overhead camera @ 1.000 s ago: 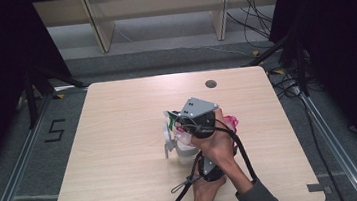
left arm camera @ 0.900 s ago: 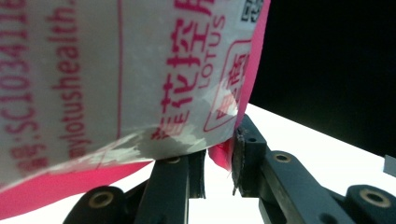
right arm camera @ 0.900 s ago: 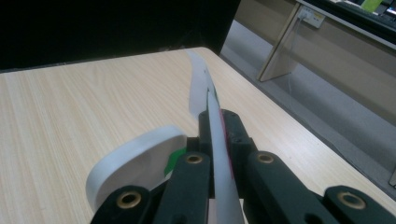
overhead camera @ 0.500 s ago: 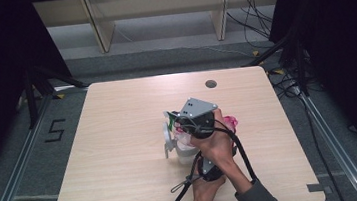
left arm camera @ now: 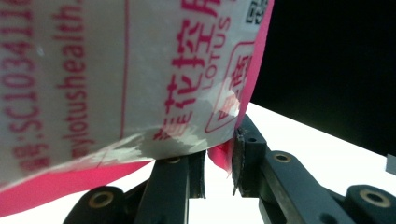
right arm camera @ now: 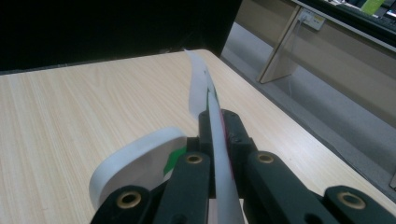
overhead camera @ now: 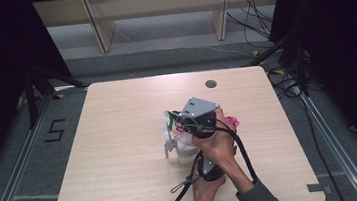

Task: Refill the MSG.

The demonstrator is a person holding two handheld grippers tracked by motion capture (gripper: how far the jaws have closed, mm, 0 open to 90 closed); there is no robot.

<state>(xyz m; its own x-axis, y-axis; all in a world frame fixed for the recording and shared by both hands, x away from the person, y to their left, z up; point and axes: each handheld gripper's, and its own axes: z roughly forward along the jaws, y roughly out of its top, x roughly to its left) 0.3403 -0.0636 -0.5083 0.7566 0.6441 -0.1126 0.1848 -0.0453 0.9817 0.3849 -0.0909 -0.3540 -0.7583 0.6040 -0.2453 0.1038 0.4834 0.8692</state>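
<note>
The surface [overhead camera: 120, 137] is bare wood nearly all round, with wide room to the left, behind and on the right out to its edges; a small dark hole [overhead camera: 210, 83] sits near the far edge. The work is bunched right of the middle, towards the near edge. There both hands meet over a white and pink bag [overhead camera: 183, 140], held up off the wood. The right gripper [right arm camera: 215, 135] has its fingers pinched flat on the bag's thin white edge. The left gripper [left arm camera: 219, 158] has its fingers narrow, nipping the pink bottom edge of the printed bag [left arm camera: 116, 84]
</note>
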